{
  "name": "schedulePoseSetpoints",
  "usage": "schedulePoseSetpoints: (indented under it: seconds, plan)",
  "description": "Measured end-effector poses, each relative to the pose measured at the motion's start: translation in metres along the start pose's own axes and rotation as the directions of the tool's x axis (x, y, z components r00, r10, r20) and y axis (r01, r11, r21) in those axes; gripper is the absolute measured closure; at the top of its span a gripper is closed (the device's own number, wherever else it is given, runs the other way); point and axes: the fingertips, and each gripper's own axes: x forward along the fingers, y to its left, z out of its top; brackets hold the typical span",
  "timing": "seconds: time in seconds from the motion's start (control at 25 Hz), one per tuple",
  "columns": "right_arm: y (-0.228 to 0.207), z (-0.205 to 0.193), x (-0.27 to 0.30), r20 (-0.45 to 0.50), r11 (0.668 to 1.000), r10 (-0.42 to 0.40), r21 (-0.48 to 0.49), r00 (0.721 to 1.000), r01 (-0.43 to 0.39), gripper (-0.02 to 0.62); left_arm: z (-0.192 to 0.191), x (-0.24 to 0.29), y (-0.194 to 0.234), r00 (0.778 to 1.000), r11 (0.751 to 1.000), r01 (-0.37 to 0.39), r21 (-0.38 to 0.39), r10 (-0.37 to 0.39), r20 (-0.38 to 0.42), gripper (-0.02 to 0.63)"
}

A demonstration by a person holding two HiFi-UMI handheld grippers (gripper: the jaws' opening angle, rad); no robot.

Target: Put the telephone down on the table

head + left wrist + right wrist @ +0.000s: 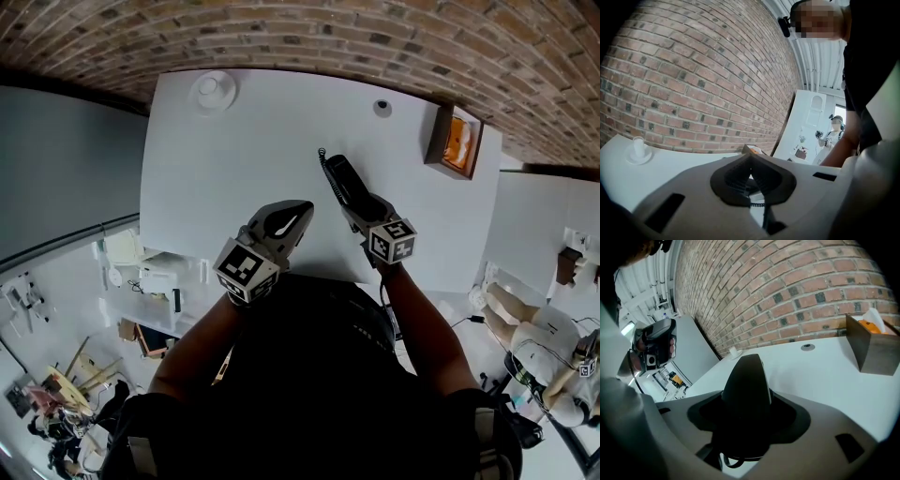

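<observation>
My right gripper is clamped on the black telephone, a handset gripped by its near end, with the far end pointing across the white table toward the brick wall. In the right gripper view the handset fills the space between the jaws and rises out of them over the tabletop. From the head view it sits over the middle of the table, nearer the near edge than the far one. I cannot tell whether it touches the surface. A coiled cord shows at its far end.

My left gripper hovers over the near edge, just left of the handset. Its jaws are drawn together with nothing between them, and only a thin slit shows between the dark pads in its own view.

A white cup on a round base stands at the table's far left corner. A small round fitting lies by the far edge, right of centre. A wooden tissue box sits against the right edge near the far corner.
</observation>
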Motion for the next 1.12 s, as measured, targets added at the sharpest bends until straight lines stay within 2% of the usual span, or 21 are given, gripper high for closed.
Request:
schedulePoseSetpoints:
  seconds: [1.12]
  plan:
    - [-0.035, -0.036, 0.014, -0.080, 0.992, -0.105, -0.072, 0.991, 0.099, 0.318, -0.019, -0.001, 0.005, 0.999, 0.999, 0.008, -0.042, -0.010, -0.037, 0.598]
